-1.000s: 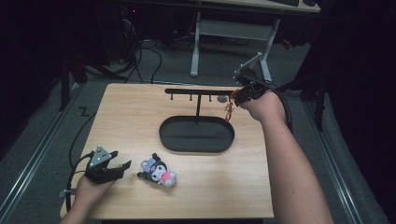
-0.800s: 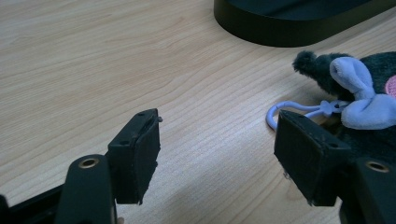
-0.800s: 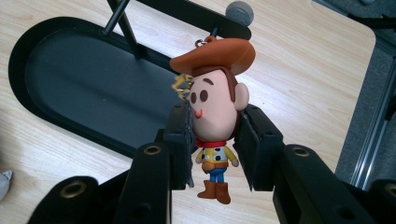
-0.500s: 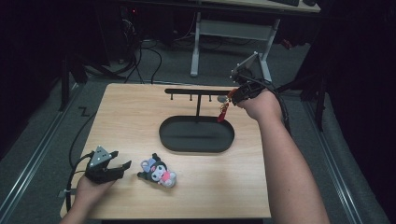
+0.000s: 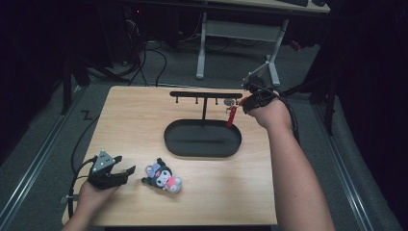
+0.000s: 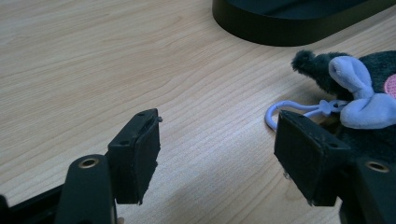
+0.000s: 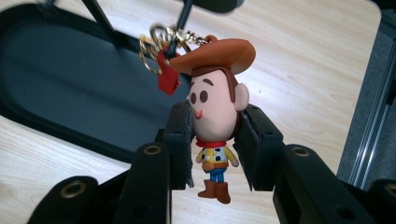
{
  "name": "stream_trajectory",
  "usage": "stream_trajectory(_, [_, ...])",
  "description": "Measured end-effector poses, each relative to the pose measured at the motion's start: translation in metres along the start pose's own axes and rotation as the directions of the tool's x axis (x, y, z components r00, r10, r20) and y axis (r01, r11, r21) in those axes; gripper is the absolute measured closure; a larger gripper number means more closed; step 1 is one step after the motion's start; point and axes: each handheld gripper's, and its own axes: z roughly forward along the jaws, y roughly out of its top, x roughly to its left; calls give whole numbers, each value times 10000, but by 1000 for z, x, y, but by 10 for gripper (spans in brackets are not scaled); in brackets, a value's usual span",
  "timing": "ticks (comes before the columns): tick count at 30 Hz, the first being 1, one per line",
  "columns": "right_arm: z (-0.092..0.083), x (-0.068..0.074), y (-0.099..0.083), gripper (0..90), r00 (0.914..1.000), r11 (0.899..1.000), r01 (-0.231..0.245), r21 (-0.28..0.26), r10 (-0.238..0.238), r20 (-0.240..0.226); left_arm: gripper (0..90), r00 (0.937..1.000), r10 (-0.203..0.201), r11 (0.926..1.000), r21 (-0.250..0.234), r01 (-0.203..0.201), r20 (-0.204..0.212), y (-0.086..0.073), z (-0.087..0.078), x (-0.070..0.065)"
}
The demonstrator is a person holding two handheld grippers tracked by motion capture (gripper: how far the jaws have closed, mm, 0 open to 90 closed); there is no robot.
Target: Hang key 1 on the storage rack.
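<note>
Pale wood tabletop fills the high view, where we see a black T-shaped rack rising from an oval black tray at the far middle. The right gripper is at the rack's right end with a small red-tagged keychain dangling beside the bar; we judge the hanging step is under way, not finished. Near left, the left gripper rests on the table just beside a dark plush toy, which seems left to hang. In the left gripper view, its jaws stand released and wide apart, with the plush's lilac ear and clip loop at right. In the right gripper view, the jaws are clenched on a cowboy figure's head: brown hat, tiny body, gold rings and a red tag near a peg.
</note>
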Motion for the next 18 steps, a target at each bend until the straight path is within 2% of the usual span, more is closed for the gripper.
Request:
stream_trajectory(10, [22,-2,-7,667,9999,9996,-118,271,120,-75,316,10000,35,10000,51,-35,7,0,0,0])
stream_trajectory(18, [42,2,-11,666,9998,9985,-114,535,122,-153,316,10000,44,10000,48,-44,9,0,0,0])
